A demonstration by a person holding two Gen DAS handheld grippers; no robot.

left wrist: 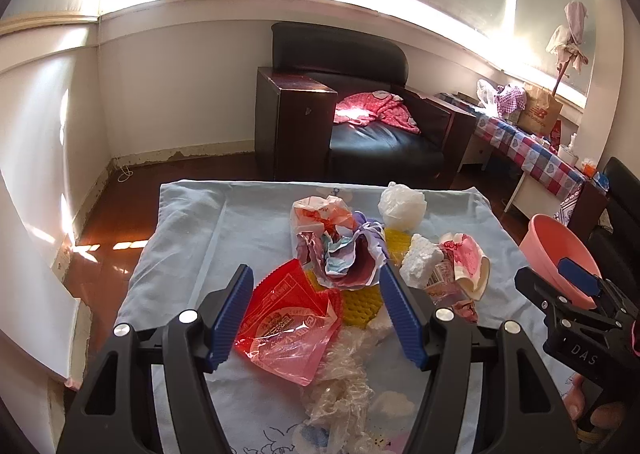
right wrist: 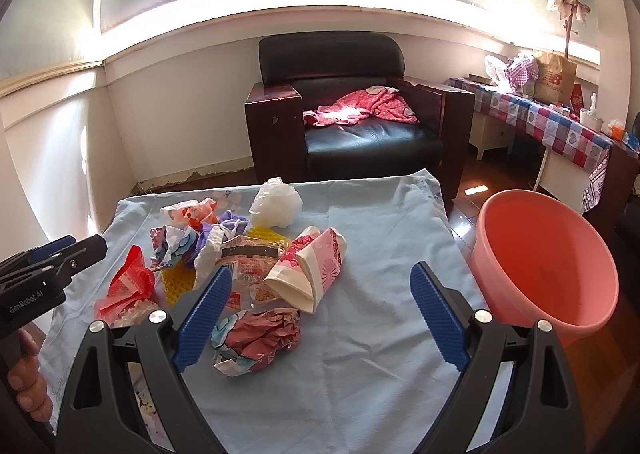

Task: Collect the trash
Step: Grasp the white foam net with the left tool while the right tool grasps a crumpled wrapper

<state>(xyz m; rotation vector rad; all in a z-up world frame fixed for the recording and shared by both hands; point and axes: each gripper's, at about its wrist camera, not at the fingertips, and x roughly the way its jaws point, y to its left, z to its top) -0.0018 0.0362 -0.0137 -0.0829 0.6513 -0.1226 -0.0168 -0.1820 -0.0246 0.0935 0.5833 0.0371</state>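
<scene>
1. Nearest the left wrist camera, the left gripper [left wrist: 316, 310] hangs over the blue cloth [left wrist: 192, 238] with its jaws spread wide and nothing between them; its blue pads [left wrist: 234, 318] flank a red wrapper [left wrist: 288, 318] lying flat on the cloth.
2. Clear crinkled film [left wrist: 344, 386] lies just below the red wrapper, and a yellow mesh [left wrist: 362, 304] shows beside it, partly under other trash.
3. Behind these sits a crumpled purple-and-white paper [left wrist: 352, 254], an orange-printed bag [left wrist: 320, 214], a white plastic ball [left wrist: 402, 206] and a white foam lump [left wrist: 420, 260].
4. From the right wrist camera, the right gripper [right wrist: 320, 314] is also wide open and empty, held above the cloth [right wrist: 380, 238].
5. A crumpled pink wrapper [right wrist: 260, 334] lies just beside its left pad [right wrist: 204, 318]; whether they touch I cannot tell.
6. A folded pink-and-cream carton [right wrist: 312, 270] lies a little farther on, near the centre of the cloth.
7. A pink basin [right wrist: 548, 266] sits off the cloth's right edge, apparently empty, though its bottom is dim.
8. A black armchair [right wrist: 340, 102] with a red spotted garment [right wrist: 360, 106] stands against the far wall.
</scene>
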